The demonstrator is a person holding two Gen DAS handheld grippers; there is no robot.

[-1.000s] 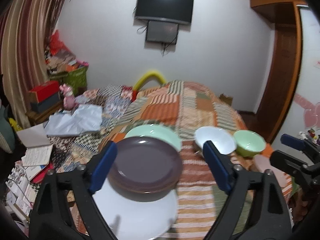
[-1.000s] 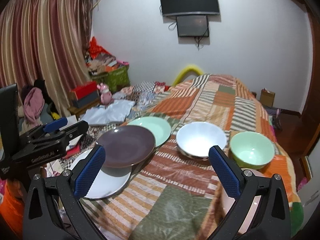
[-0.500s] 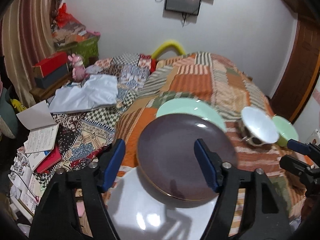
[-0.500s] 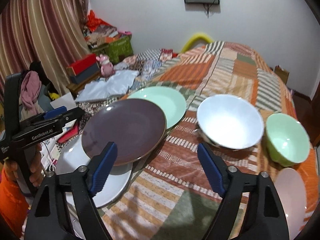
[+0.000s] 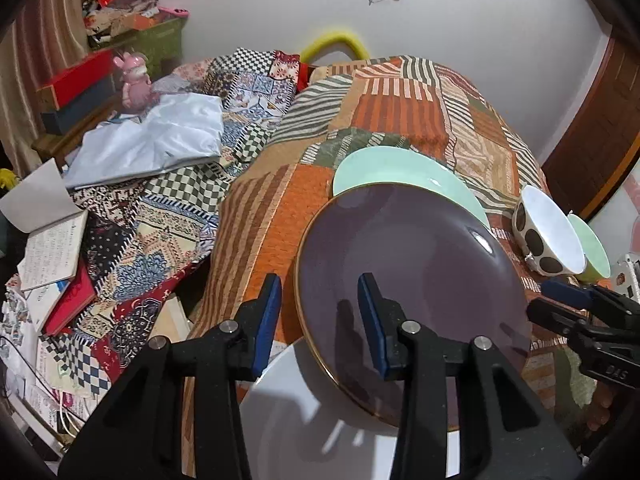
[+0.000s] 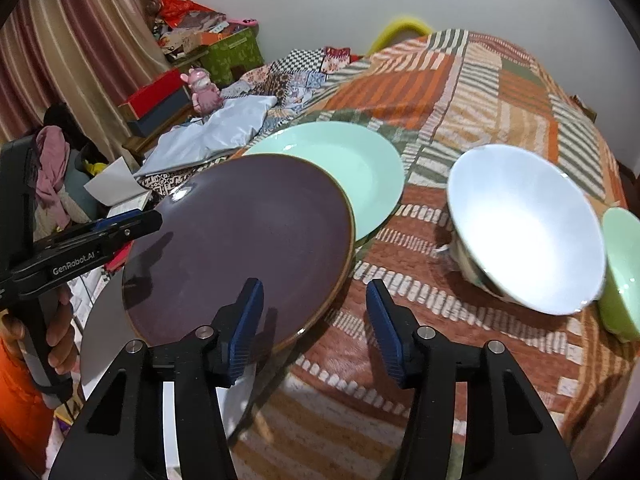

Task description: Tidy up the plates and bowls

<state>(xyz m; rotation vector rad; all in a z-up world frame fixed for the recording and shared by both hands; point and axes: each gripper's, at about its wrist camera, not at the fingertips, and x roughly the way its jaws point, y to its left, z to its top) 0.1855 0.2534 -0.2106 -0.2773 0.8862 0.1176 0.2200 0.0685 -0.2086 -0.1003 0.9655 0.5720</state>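
So far nothing looks sorted: the purple plate [image 6: 240, 248] lies tilted on the white plate [image 5: 320, 432] at the bed's [image 6: 500, 80] near left edge, overlapping the mint plate [image 6: 348, 160]; the white bowl [image 6: 524, 224] and green bowl [image 6: 620, 272] sit apart rightward. We see our left gripper [image 5: 318, 312] and right gripper [image 6: 314, 320] closing astride the purple rim, pads not yet pressing. The white plate is mostly hidden.

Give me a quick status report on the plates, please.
Left gripper closing astride purple plate rim. Right gripper closing astride its opposite rim, no contact. Plate overlaps white plate.
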